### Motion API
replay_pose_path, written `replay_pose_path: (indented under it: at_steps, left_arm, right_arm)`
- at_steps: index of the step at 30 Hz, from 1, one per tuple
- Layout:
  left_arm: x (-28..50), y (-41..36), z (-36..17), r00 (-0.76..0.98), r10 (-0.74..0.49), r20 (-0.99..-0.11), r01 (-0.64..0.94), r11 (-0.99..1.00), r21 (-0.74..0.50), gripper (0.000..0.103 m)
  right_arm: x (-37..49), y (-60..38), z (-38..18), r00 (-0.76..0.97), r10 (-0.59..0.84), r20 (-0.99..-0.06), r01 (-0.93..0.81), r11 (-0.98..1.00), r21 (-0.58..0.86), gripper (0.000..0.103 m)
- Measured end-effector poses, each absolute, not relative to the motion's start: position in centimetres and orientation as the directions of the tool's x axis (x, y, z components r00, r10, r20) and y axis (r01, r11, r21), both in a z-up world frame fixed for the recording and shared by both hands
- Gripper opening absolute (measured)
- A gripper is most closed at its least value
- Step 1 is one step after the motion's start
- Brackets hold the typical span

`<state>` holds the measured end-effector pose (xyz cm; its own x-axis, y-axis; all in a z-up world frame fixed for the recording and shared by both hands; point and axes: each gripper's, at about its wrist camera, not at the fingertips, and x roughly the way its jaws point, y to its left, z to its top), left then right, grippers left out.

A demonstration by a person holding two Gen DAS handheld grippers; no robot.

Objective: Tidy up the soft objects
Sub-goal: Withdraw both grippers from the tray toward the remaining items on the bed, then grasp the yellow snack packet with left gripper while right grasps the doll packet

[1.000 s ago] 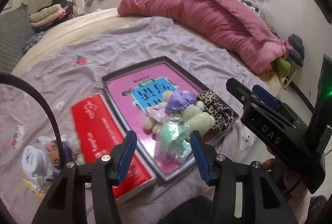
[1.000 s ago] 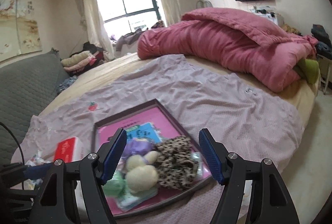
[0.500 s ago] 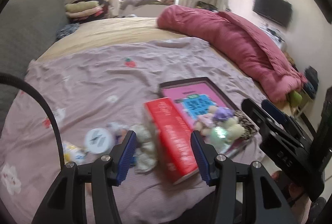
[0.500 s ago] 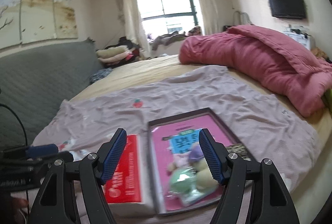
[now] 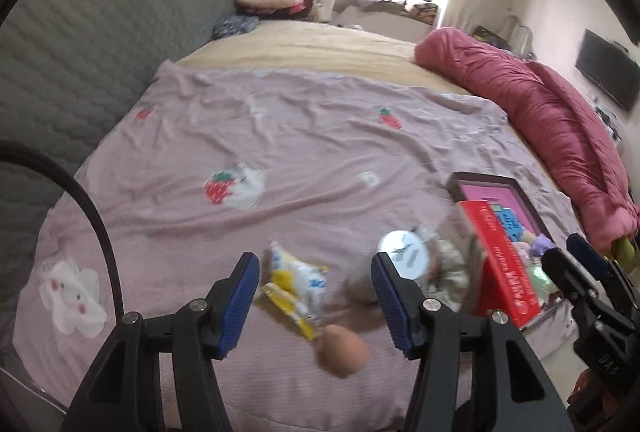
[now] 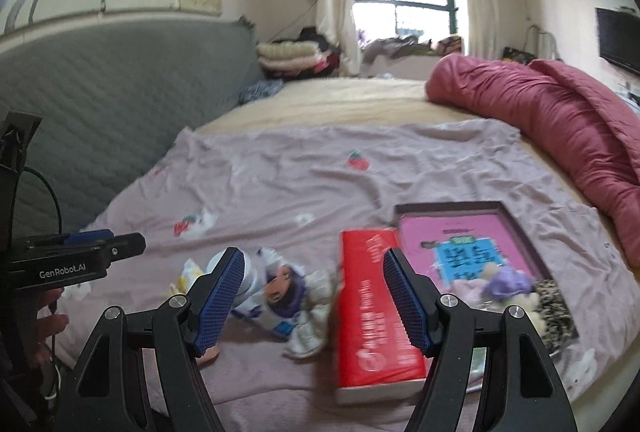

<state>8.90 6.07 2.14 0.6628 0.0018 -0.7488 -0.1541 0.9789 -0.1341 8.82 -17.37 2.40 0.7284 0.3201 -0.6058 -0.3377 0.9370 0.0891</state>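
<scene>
On the bed sheet point(image 6: 320, 184) the doll point(image 6: 288, 296) lies left of the box lid point(image 6: 372, 312), touching it, it seems. The tray point(image 6: 516, 228) is right of the lid, with small soft toys point(image 6: 508, 284) in its near end. The quilt point(image 6: 560, 112) lies behind, at right.

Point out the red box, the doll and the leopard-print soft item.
red box point(image 6: 372, 316): right wrist view, on its red top face.
doll point(image 6: 282, 288): right wrist view, on its head.
leopard-print soft item point(image 6: 554, 306): right wrist view, on its spotted fabric.

A mauve strawberry-print sheet point(image 6: 360, 188), red box point(image 6: 372, 316), pink-lined tray point(image 6: 516, 228), seemingly leopard-print cloth point(image 6: 554, 308).
</scene>
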Motion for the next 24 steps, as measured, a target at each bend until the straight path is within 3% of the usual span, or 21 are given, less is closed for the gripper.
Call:
replay_pose_path:
  at_steps: [10, 24]
  left_arm:
    - [10.1, 8.1, -2.8, 0.613, -0.041, -0.789, -0.163, 0.971, -0.177, 0.058]
    - [11.9, 9.2, -6.6, 0.563, -0.11, -0.819, -0.155, 0.959, -0.235, 0.058]
  right_arm:
    - [12.9, -12.8, -2.4, 0.633, 0.248, -0.733, -0.415, 0.908, -0.051, 0.073]
    - [18.1, -10.7, -5.6, 0.563, 0.22, -0.796, -0.508, 0.853, -0.123, 0.062]
